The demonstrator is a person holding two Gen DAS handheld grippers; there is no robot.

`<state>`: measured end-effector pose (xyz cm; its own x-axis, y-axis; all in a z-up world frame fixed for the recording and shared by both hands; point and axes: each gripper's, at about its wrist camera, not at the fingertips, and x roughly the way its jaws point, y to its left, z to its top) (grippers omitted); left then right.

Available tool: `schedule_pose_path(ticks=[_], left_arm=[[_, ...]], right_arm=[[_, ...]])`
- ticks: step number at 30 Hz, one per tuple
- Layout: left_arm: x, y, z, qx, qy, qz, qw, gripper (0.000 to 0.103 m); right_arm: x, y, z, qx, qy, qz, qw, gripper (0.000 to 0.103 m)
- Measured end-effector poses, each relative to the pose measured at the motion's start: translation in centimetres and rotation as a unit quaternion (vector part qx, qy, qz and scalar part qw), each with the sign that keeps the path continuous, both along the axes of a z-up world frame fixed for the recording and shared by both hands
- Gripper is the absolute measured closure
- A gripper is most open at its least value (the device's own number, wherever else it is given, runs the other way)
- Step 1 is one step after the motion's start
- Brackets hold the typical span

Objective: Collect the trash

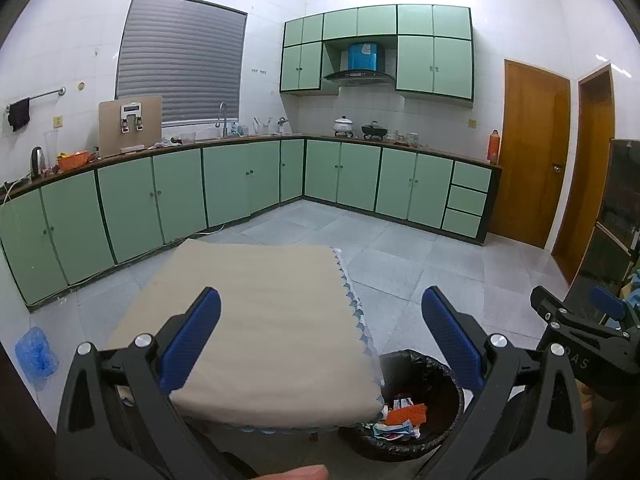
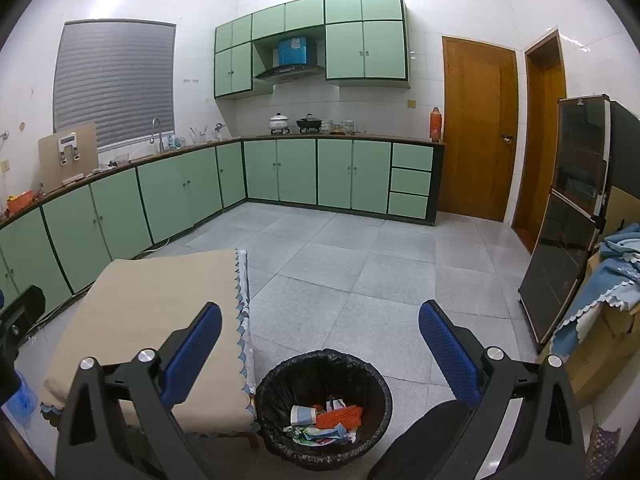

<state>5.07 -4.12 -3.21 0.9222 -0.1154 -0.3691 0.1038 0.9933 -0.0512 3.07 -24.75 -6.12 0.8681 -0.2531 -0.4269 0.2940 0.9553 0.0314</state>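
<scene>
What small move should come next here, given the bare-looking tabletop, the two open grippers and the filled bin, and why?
Probably none toward the table: draw both grippers back and end the run. The left gripper and right gripper are open and hold nothing, the cloth-covered table shows no litter, and wrappers already lie in the trash bin. The blue bag on the floor might deserve a look.

Table: matt beige cloth cover, scalloped edge. Bin, bottom centre: glossy crinkled black plastic liner. Floor: smooth grey tiles, slight sheen. Doors, right: varnished wood. Gripper pads: textured blue rubber-like facing on matt black plastic.
</scene>
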Motion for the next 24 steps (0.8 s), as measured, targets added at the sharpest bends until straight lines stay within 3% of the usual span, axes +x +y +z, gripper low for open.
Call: schedule_pose_path(ticks=[24], left_arm=[[-0.23,0.05,-0.05,0.009,-0.007,0.008,0.9999,0.006]], right_arm=[[-0.26,-0.26,-0.6,0.008,-0.001,-0.012,1.0,0.006]])
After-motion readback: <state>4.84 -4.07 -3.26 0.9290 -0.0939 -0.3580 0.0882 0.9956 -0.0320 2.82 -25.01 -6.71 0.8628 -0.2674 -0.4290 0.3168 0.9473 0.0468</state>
